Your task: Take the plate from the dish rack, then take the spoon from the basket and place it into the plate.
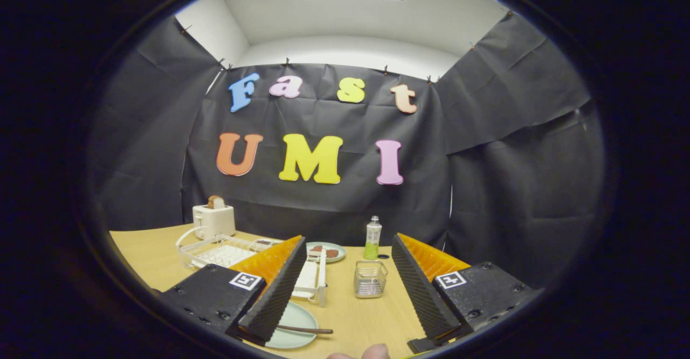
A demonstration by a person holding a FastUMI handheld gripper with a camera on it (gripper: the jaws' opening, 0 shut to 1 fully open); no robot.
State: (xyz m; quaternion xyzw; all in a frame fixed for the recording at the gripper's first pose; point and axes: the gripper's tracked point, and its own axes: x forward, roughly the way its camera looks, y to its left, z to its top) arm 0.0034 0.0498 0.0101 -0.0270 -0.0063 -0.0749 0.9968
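Note:
A pale green plate (295, 328) lies on the wooden table just beside the left finger, partly hidden by it. A dark spoon (304, 330) rests across the plate, its handle pointing toward the space between the fingers. The wire mesh basket (370, 279) stands beyond the fingers, a little ahead of the gap. The white dish rack (232, 254) sits behind the left finger, stretching toward the toaster. My gripper (345, 326) is open and holds nothing, raised above the table.
A white toaster (213, 220) with bread in it stands at the back beside the rack. A second plate (326, 252) with brown food and a green bottle (372, 238) sit further back. A fingertip (372, 352) of a person pokes in close below the fingers.

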